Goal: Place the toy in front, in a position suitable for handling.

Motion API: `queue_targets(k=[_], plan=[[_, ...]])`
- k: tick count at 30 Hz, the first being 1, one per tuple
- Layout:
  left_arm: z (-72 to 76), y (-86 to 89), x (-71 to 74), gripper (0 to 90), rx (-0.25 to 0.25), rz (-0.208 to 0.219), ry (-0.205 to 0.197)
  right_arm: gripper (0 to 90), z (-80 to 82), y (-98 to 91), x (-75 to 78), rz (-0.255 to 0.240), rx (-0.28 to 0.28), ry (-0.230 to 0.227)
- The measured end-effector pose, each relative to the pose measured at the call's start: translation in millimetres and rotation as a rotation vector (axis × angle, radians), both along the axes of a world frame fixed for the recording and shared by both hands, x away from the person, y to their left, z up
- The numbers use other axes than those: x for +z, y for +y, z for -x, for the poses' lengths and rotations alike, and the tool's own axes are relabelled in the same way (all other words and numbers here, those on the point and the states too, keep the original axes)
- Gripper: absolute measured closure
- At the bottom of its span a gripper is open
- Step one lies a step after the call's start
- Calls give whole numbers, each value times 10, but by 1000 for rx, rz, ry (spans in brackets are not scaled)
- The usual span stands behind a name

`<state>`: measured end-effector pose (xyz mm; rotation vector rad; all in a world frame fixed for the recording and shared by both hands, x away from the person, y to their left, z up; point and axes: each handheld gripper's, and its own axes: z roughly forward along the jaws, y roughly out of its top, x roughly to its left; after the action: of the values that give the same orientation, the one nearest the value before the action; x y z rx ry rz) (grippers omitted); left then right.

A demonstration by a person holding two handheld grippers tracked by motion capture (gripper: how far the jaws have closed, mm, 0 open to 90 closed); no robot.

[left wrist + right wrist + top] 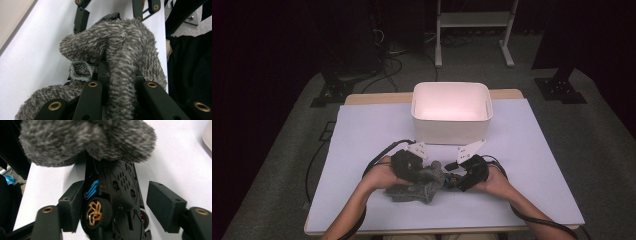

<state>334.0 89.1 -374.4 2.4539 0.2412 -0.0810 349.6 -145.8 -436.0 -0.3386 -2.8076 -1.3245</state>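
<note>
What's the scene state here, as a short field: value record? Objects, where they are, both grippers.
surface: table with pale lilac sheet
container: white rectangular plastic bin, far centre, upright, looks empty
item 1: grey fuzzy knit sock, near centre of sheet
item 2: black toy car with gold-spoked wheels, underside showing, front end tucked into the sock
left gripper: jaws closed on a fold of the sock
right gripper: jaws open, either side of the toy car
</note>
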Motion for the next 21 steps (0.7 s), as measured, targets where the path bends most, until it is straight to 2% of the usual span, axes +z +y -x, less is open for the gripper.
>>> queue_targets(k=[6, 9, 11, 13, 17, 19, 21], plan=[[125, 13, -70, 773, -17, 9, 5, 266, 95, 18, -63, 37, 6, -10], [173, 14, -102, 773, -26, 6, 8, 254, 146, 23, -73, 31, 10, -37], [205, 7, -128, 772, -29, 5, 10, 250, 166, 33, -59, 40, 13, -37], [221, 10, -140, 772, -32, 3, 9, 246, 205, 45, -61, 52, 17, -73], [240, 11, -165, 769, -31, -8, 8, 247, 208, 21, -46, 30, 18, -44], [250, 17, -171, 769, -27, -4, 7, 214, 210, -4, -38, 41, 0, -56], [249, 22, -171, 769, -21, -2, 11, 200, 203, -36, -76, 39, -3, -33]])
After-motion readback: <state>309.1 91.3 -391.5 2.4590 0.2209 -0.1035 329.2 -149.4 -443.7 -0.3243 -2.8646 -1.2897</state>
